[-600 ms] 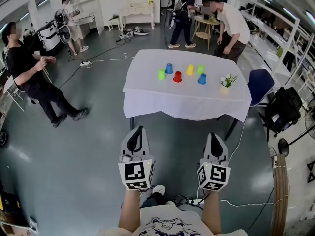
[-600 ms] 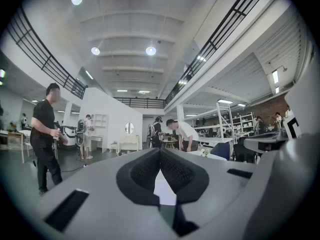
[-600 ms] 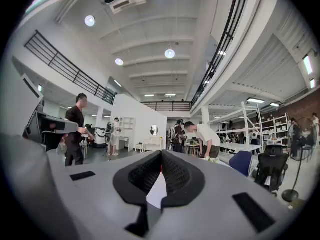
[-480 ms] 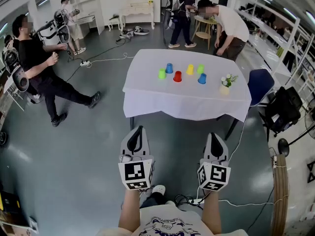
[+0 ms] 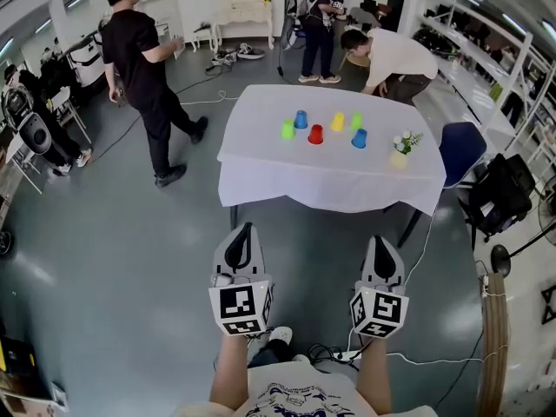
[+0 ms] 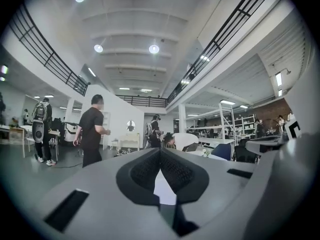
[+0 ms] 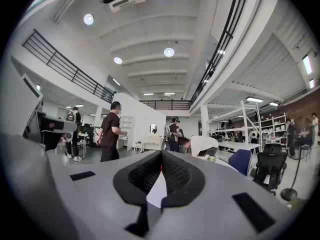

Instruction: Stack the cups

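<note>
Several upside-down cups stand apart on the white-clothed table [image 5: 330, 181]: a green cup [image 5: 287, 129], a blue cup [image 5: 301, 120], a red cup [image 5: 315, 135], a yellow cup [image 5: 338, 122], a second green cup [image 5: 355, 121] and a second blue cup [image 5: 359, 138]. My left gripper [image 5: 244, 231] and right gripper [image 5: 382, 241] are held level over the floor, well short of the table. Both are shut with nothing between the jaws. In the left gripper view the left gripper [image 6: 160, 151] has its pads together; so does the right gripper [image 7: 161, 154] in its own view.
A small pot of flowers [image 5: 400, 150] sits at the table's right edge. A blue chair [image 5: 460, 150] stands to the right of the table. A person in black [image 5: 143, 68] walks on the left, and a person in white [image 5: 382, 55] bends behind the table. Cables [image 5: 408, 354] lie by my feet.
The person in black has walked from the far left towards the table's left side. The person in white has bent lower. Both grippers have kept still.
</note>
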A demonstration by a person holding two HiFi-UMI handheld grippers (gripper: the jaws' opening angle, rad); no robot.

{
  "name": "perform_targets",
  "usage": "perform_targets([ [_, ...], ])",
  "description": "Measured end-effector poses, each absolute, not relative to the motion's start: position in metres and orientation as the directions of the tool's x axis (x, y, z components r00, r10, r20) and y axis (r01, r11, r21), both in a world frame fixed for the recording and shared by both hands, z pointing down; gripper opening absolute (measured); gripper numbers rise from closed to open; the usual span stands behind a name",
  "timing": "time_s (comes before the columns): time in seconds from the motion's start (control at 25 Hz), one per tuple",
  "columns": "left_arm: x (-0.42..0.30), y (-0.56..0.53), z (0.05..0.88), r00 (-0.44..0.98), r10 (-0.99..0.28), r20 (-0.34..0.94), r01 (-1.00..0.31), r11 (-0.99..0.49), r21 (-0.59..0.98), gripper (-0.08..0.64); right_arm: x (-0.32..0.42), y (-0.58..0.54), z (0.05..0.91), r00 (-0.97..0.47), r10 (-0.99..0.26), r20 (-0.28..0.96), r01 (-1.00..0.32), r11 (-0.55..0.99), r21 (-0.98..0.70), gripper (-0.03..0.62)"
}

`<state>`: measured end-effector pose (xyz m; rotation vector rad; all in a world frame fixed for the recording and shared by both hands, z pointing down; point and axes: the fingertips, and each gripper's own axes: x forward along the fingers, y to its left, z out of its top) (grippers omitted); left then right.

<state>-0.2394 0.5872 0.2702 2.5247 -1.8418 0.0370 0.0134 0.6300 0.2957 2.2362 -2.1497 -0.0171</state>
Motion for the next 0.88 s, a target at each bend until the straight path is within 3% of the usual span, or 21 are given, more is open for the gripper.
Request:
perform_targets([
  [0.12, -0.238, 0.578, 0.272, 0.323, -0.946, 0.026, -0.946, -0.323, 0.023, 0.03, 0.016, 0.623, 0.296, 0.054, -0.999, 0.006, -0.998, -0.054, 0.027, 0.015],
  [0.2, -0.236, 0.569, 0.273, 0.335, -0.942, 0.022, -0.942, -0.334, 0.034, 0.117, 0.017, 0.616, 0.296, 0.058, -0.998, -0.005, -0.998, -0.058, 0.014, 0.028],
  [0.36, -0.241, 0.549, 0.27, 0.354, -0.935, -0.002, -0.934, -0.354, 0.051, 0.272, 0.011, 0.597, 0.298, 0.041, -0.999, -0.005, -0.999, -0.041, -0.017, 0.143],
  [0.6, -0.25, 0.518, 0.28, 0.368, -0.93, 0.012, -0.93, -0.368, 0.026, 0.281, -0.001, 0.57, 0.308, 0.042, -0.999, 0.014, -0.999, -0.042, -0.001, 0.249],
  [0.88, -0.25, 0.485, 0.289, 0.38, -0.924, 0.035, -0.925, -0.38, 0.022, 0.281, 0.001, 0.545, 0.318, 0.057, -0.998, 0.04, -0.998, -0.057, 0.003, 0.268],
])
